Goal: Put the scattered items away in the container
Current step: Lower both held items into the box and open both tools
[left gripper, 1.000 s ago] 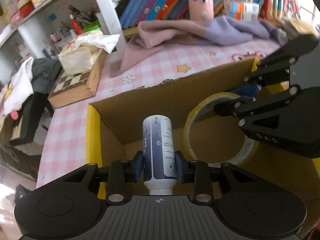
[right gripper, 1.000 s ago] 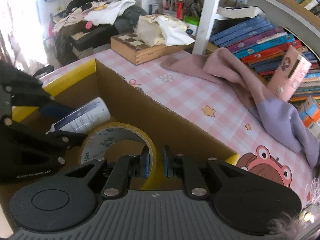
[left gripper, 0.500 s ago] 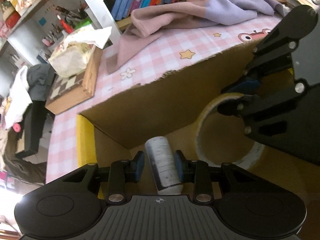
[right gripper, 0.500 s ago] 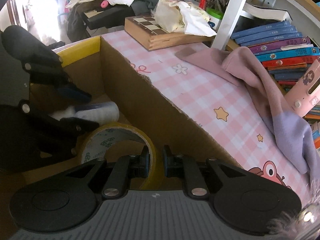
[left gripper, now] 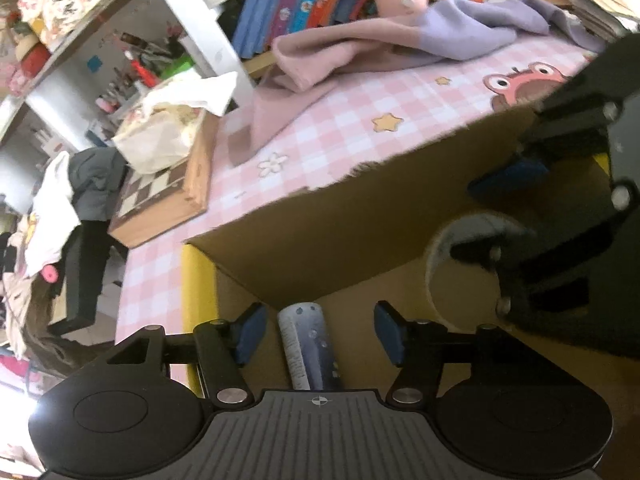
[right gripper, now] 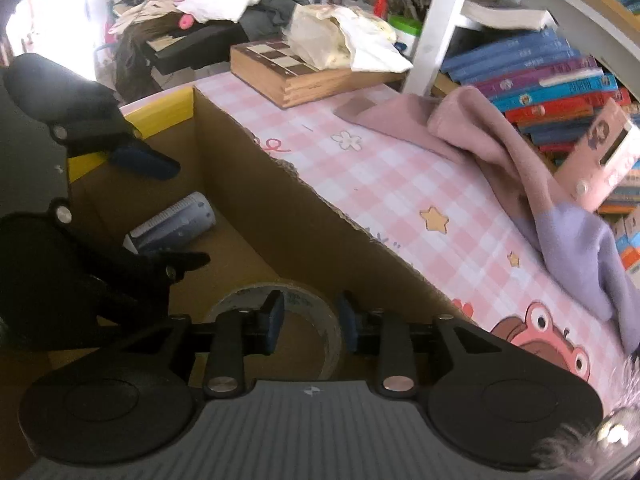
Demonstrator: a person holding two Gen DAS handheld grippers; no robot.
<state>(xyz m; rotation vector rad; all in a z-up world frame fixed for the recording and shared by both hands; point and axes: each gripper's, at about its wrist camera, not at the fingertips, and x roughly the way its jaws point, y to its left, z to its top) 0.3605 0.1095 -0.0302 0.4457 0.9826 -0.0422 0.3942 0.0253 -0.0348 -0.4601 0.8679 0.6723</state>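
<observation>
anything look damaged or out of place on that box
Yes: the cardboard box's far wall has a ragged, torn top edge where it meets the pink checked tablecloth. Inside, the bottle lies on its side beside the tape roll.

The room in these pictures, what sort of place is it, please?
Probably a lived-in home room, perhaps a child's study corner: a shelf of books, a pink checked tablecloth with cartoon prints, a chessboard box, and clothes heaped behind.

Both grippers pointed steeply down, side by side. The left gripper (left gripper: 320,334) had just spread its jaws, pads touching nothing. The right gripper (right gripper: 310,322) had just parted its jaws too, narrower.
</observation>
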